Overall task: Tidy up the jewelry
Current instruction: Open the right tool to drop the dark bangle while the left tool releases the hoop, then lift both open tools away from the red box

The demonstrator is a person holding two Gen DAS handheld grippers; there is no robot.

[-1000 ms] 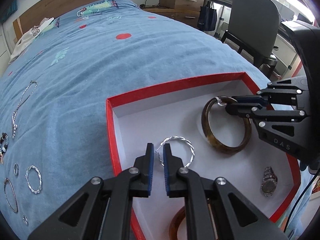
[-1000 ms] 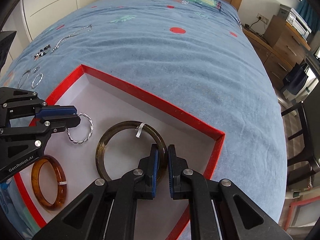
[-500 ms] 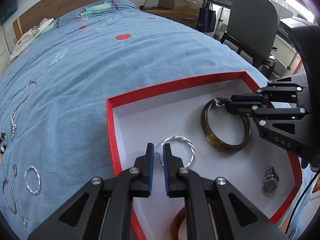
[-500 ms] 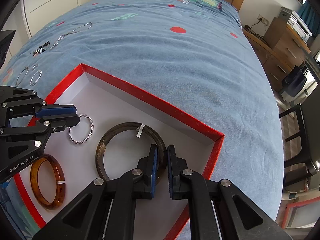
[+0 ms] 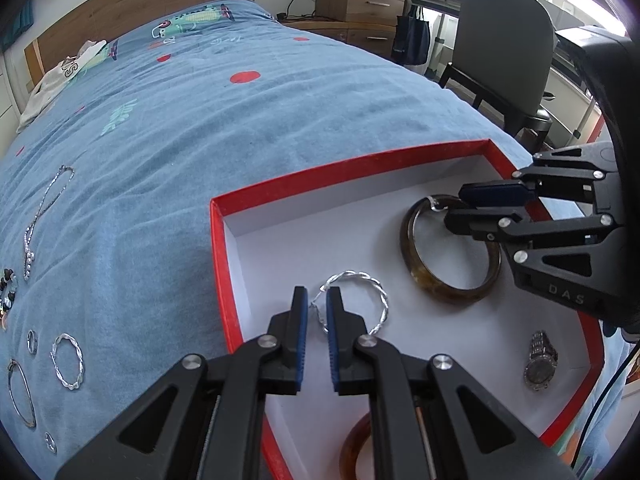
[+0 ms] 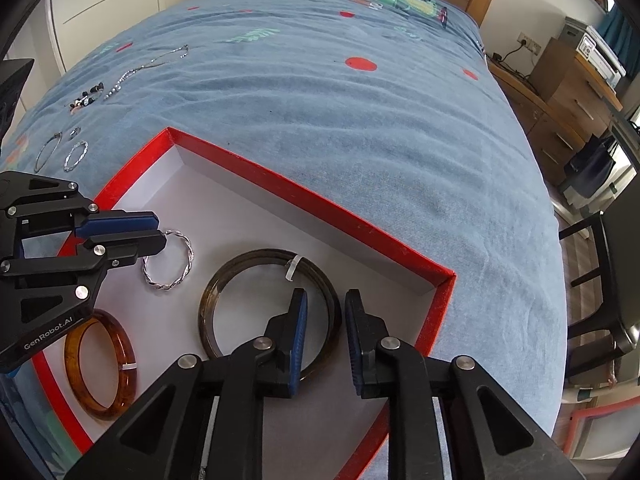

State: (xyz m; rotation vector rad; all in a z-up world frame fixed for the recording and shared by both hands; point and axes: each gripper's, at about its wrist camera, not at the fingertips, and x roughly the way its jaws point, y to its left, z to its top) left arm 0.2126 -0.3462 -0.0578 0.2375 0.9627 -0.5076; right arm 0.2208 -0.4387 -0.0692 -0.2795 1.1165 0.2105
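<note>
On the blue bedspread (image 5: 280, 128) sits a shallow red-rimmed box (image 5: 344, 168) with a white floor, the landmark for everything else. Inside it, the dark brown bangle (image 6: 224, 280) lies flat toward the box's far right corner; the right gripper (image 6: 326, 300) straddles the bangle's near rim, its jaws opening, the rim between the blue pads and no longer pressed. At the box's near left corner lies an amber bangle (image 6: 100, 364). Along the box's left wall, the twisted silver hoop (image 5: 360, 284) rests on the floor with its left edge pinched in the left gripper (image 5: 317, 300), whose jaws stand nearly together, clamped on the thin wire. Near the box's right wall lies a silver wristwatch (image 5: 538, 360). Outside the box, to its left on the bedspread, lie 1 chain necklace (image 5: 44, 216), 1 more twisted hoop (image 5: 68, 362), a plain thin bangle (image 5: 20, 394) and small rings (image 5: 31, 340).
</note>
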